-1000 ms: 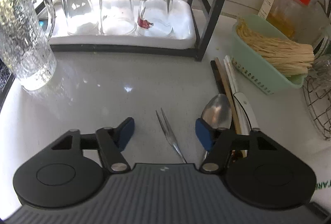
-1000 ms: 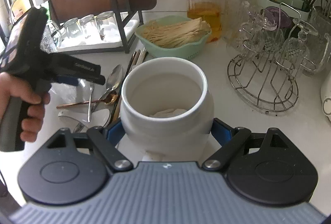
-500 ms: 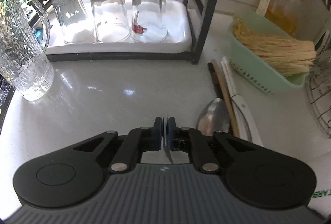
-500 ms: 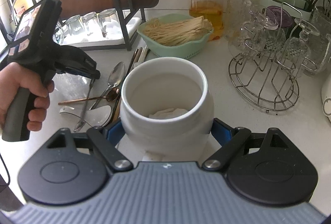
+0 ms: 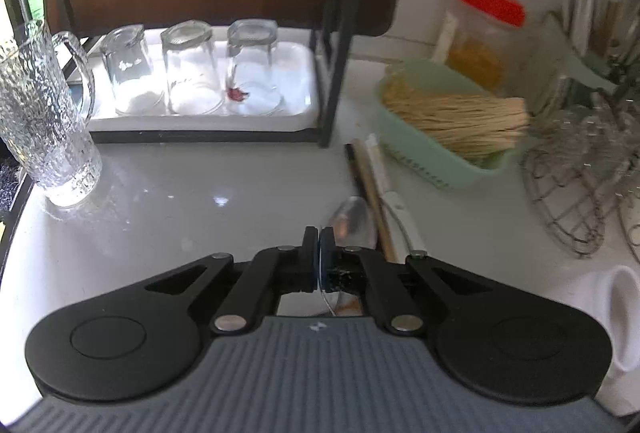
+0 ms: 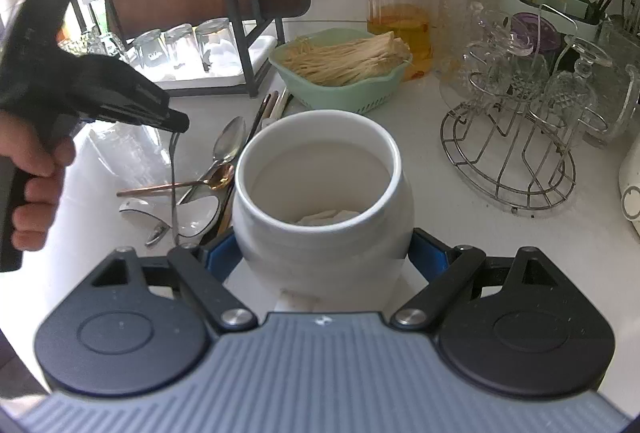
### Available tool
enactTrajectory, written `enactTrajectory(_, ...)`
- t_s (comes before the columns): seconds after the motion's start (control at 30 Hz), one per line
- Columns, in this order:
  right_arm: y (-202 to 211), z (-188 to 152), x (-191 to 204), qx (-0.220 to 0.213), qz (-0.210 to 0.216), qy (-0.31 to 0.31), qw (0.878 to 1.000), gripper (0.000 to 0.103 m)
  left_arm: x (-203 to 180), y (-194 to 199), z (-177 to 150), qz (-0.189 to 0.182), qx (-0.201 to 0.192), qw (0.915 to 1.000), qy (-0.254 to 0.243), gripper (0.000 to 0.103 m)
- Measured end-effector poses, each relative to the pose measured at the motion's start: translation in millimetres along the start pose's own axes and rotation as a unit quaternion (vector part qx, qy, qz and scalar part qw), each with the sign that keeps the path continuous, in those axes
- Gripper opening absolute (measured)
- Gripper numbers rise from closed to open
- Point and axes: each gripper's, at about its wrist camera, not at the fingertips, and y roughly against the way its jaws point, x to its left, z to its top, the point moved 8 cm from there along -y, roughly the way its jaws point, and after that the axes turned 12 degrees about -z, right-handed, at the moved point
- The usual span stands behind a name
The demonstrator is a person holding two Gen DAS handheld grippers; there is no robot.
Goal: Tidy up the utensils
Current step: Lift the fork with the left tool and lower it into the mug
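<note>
My left gripper [image 5: 319, 257] is shut on a thin metal fork [image 6: 173, 189] and holds it lifted, hanging down above the counter; it also shows in the right wrist view [image 6: 178, 125]. My right gripper [image 6: 326, 257] is shut on a white ceramic jar [image 6: 322, 201] that stands on the counter, open top up, with a bit of white paper inside. On the counter left of the jar lie a silver spoon [image 6: 230, 143], a gold spoon [image 6: 180, 185], chopsticks [image 6: 266, 109] and a white ladle [image 6: 192, 219]. The spoon [image 5: 354, 219] and chopsticks [image 5: 370, 189] show past my left fingers.
A black rack with a white tray [image 5: 200, 113] of upturned glasses stands at the back left, a glass mug [image 5: 44, 125] beside it. A green basket of noodles [image 6: 344, 69], a red-lidded jar [image 6: 400, 13] and a wire glass stand [image 6: 512, 137] stand behind and to the right.
My left gripper closed on the fork that lay on the counter and lifted it up, so it now hangs free. My right gripper stayed shut on the jar.
</note>
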Motion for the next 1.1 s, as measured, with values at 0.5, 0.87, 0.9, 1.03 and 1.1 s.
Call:
enactTrajectory(0.5, 6.9, -7.5, 5.6, -0.022, -0.012, -0.001, 1.000, 0.090, -51.0, 68.6, 10.0, -0.032, -0.062, 0.9951, -0.070, 0.001)
enactTrajectory(0.87, 6.2, -8.9, 7.5, -0.024, -0.025, 0.000, 0.999, 0.090, -87.1, 120.5, 34.6, -0.058, -0.109, 0.9857, -0.114, 0.001)
enactTrajectory(0.9, 6.2, -8.7, 7.9, -0.023, -0.026, 0.000, 0.999, 0.090, -91.3, 124.4, 36.6, -0.060, -0.113, 0.9845, -0.120, 0.001)
enactTrajectory(1.03, 6.4, -8.9, 10.2, -0.023, -0.026, 0.003, 0.999, 0.090, -109.9, 137.7, 45.2, -0.072, -0.120, 0.9804, -0.139, 0.001)
enactTrajectory(1.1, 6.3, -8.8, 10.7, -0.023, -0.025, 0.004, 0.999, 0.090, -117.3, 140.9, 48.7, -0.074, -0.122, 0.9789, -0.146, 0.001)
